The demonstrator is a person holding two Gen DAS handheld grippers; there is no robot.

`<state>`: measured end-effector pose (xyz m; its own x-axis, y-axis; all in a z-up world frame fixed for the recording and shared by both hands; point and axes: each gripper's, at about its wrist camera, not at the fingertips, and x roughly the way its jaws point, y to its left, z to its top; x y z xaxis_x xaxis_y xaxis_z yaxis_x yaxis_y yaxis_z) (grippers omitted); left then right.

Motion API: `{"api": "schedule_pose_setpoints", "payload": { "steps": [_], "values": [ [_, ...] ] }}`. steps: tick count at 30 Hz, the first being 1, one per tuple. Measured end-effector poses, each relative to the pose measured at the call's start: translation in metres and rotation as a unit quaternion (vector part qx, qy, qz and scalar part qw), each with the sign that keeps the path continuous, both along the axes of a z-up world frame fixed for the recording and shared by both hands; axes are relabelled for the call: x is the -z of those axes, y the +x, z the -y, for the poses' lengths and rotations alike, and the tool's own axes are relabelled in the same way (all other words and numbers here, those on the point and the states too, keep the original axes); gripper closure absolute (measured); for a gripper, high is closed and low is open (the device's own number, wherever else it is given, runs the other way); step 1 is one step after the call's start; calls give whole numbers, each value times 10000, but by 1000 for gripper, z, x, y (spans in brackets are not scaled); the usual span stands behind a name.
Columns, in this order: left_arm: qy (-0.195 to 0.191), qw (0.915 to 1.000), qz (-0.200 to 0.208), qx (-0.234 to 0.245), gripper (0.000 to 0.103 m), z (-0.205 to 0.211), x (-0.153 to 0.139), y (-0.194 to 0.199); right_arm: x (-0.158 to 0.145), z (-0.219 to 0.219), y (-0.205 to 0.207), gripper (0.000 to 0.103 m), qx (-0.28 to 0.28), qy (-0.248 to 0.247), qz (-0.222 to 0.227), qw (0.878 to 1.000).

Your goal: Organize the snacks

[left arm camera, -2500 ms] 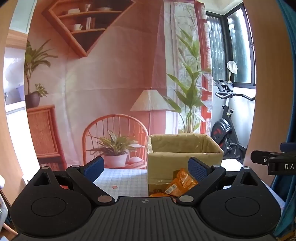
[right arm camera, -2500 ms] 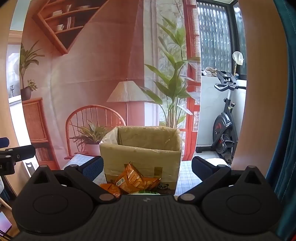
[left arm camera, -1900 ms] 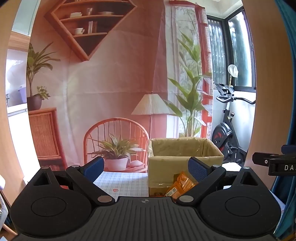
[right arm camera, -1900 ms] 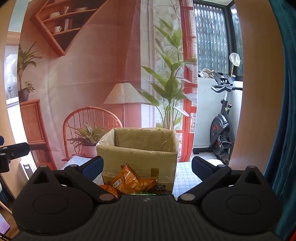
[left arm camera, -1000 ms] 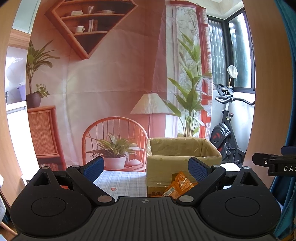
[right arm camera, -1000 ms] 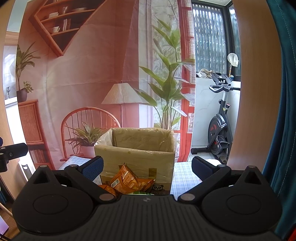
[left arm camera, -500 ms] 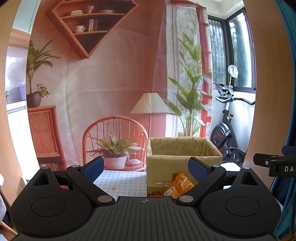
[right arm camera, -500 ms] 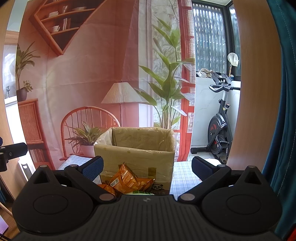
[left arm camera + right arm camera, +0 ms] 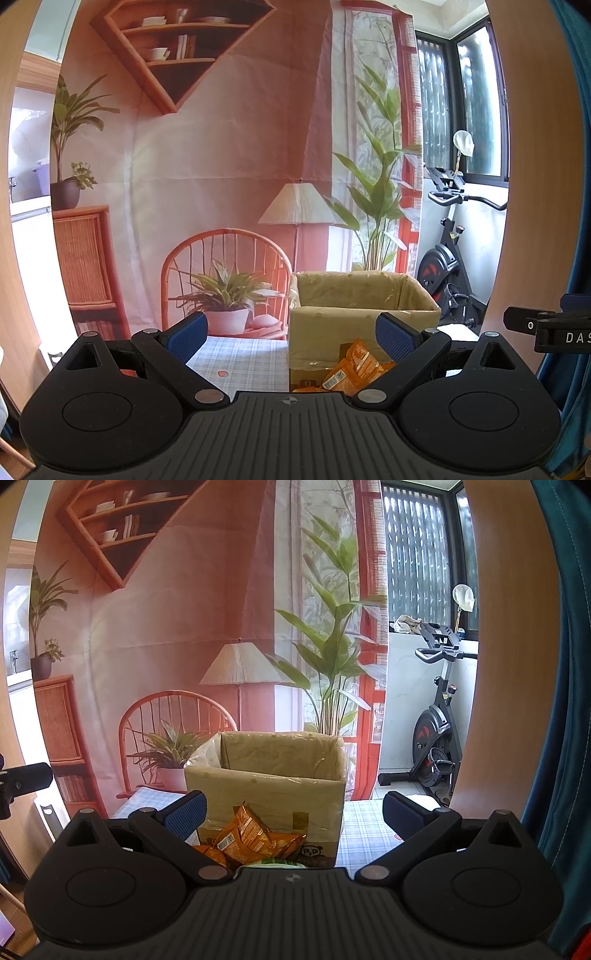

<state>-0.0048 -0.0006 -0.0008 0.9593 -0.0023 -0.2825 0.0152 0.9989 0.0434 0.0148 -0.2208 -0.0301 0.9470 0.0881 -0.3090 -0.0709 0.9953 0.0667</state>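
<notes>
An open cardboard box (image 9: 362, 317) lined with clear plastic stands on a checked tablecloth (image 9: 240, 354); it also shows in the right wrist view (image 9: 273, 790). Several orange snack packets (image 9: 251, 838) are piled against its front; they also show in the left wrist view (image 9: 354, 369). A green-and-white item (image 9: 273, 864) peeks out below them. My left gripper (image 9: 291, 334) is open and empty, held short of the box. My right gripper (image 9: 293, 810) is open and empty, facing the packets and box.
A printed backdrop (image 9: 221, 166) with chair, lamp and plants hangs behind the table. An exercise bike (image 9: 436, 746) stands at the right by the window. The right gripper's body (image 9: 546, 328) shows at the left view's right edge.
Both views have drifted slightly. The box and packets keep their places, and both grippers stay open.
</notes>
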Motion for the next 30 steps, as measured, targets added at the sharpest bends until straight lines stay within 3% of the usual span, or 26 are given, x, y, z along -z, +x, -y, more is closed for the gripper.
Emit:
{"api": "schedule_pose_setpoints", "payload": {
  "steps": [15, 22, 30],
  "values": [
    [15, 9999, -150, -58, 4, -3, 14, 13, 13, 4, 9, 0, -95, 113, -66, 9999],
    [-19, 9996, -276, -96, 5, -14, 43, 33, 48, 8, 30, 0, -458, 318, -215, 9982],
    [-219, 9978, -534, -333, 5, -40, 81, 71, 104, -7, 56, 0, -691, 51, -523, 9962]
  ]
}}
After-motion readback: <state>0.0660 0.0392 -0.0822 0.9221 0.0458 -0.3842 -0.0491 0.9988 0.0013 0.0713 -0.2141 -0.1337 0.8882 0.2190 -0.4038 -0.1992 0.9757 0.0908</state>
